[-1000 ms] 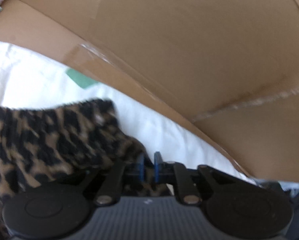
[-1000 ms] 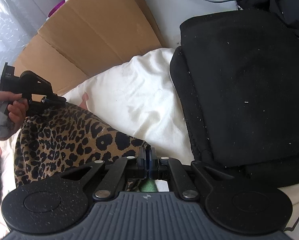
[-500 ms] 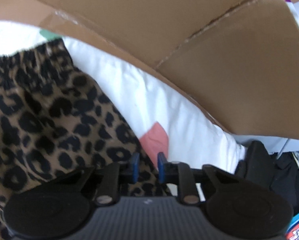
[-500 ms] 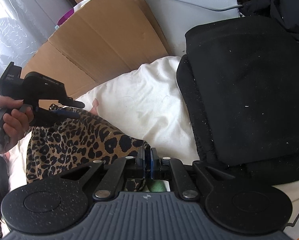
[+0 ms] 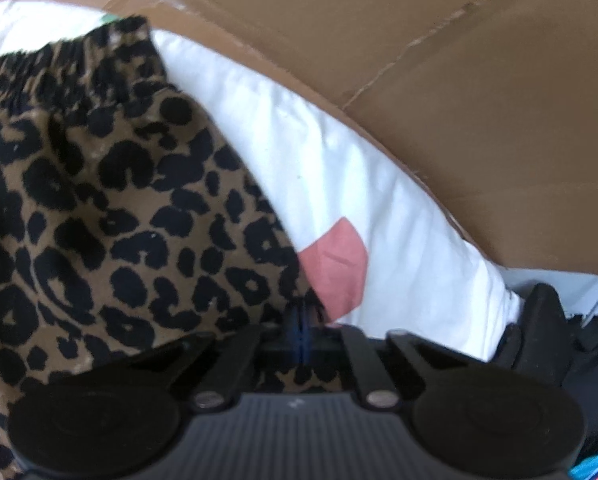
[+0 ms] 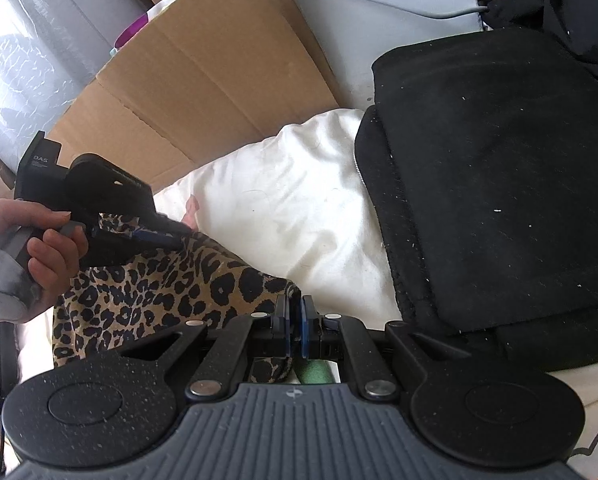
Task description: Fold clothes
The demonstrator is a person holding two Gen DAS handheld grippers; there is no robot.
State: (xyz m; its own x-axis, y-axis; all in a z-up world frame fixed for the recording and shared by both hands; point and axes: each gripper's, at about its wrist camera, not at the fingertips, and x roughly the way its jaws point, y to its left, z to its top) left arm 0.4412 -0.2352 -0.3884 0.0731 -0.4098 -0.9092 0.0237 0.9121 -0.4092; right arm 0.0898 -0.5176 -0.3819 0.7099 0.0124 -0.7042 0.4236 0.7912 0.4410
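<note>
Here, a leopard-print garment (image 6: 155,292) lies crumpled on a white duvet (image 6: 291,216), toward the bed's left side as the right wrist camera sees it. The left gripper (image 5: 300,330), held in a person's hand (image 6: 43,256), has its blue fingers (image 5: 295,326) clenched together on the garment's edge, right beside a pink patch (image 5: 335,268) printed on the duvet. From the left wrist view, the garment's gathered waistband (image 5: 59,64) runs along the upper left, close to a flattened cardboard box (image 5: 419,60) that stands along the far edge of the bed.

The right gripper (image 6: 293,330) has its fingers (image 6: 281,320) nearly closed, pinching another corner of the same garment at the near edge of the bed. A green shape (image 6: 315,372) shows just under this gripper. To the right, a large folded black garment (image 6: 499,184) rests on the duvet, apart from the leopard cloth. A grey cable (image 6: 379,0) trails along the pale wall behind.
</note>
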